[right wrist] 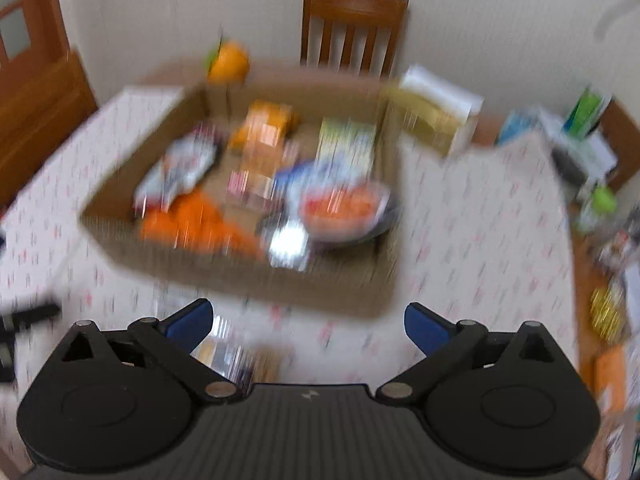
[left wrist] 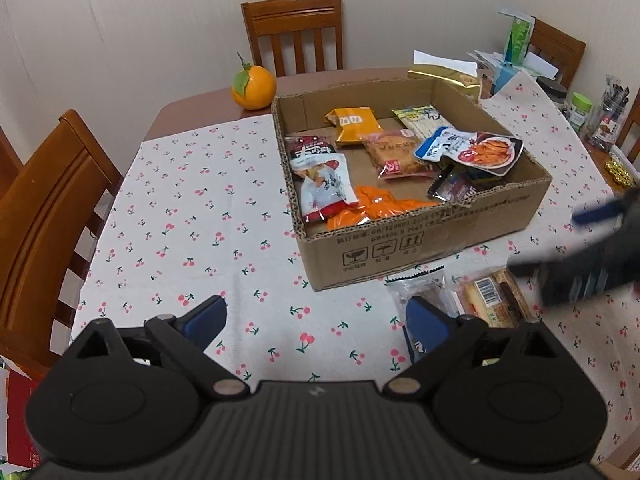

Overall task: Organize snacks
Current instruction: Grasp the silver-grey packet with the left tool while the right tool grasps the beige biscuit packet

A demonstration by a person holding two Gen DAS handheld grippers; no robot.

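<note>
Even indoor light; right wrist view motion-blurred (left sharp).

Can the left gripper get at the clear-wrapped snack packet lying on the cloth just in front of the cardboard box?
Probably yes. The left gripper is open and empty, and the clear-wrapped snack packet lies uncovered on the cherry-print tablecloth beside its right finger. The cardboard box sits behind it. The blurred right gripper nearby could crowd it.
</note>
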